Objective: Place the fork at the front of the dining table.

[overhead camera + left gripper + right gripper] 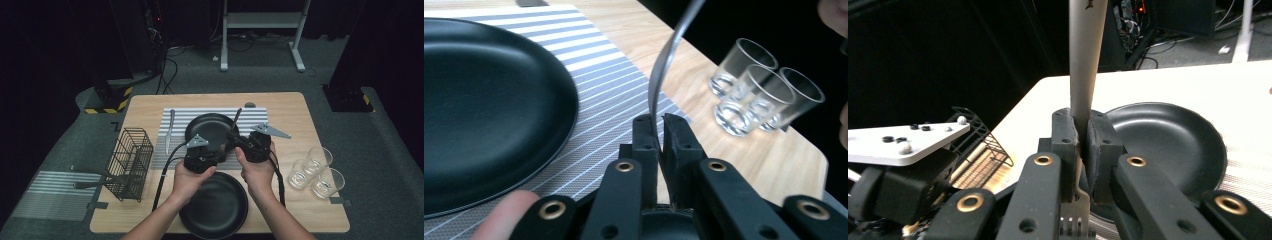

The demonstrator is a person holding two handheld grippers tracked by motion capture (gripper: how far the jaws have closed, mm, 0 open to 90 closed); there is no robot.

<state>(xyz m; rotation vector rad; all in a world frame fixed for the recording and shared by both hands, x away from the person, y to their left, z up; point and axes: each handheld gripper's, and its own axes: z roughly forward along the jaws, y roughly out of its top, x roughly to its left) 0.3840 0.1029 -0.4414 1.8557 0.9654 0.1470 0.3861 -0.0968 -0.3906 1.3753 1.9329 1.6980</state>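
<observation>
Two black hand-held grippers, left (658,120) and right (1083,122), each pinch one flat, smooth metal utensil handle (1087,55).

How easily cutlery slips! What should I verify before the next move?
1. Right gripper shut on the fork: ok.
2. Left gripper shut on a thin metal utensil: ok.
3. That utensil is a separate piece from the fork: cannot tell.
4. Glasses stand apart from both grippers: ok.
5. Wire basket upright on the table: ok.
</observation>
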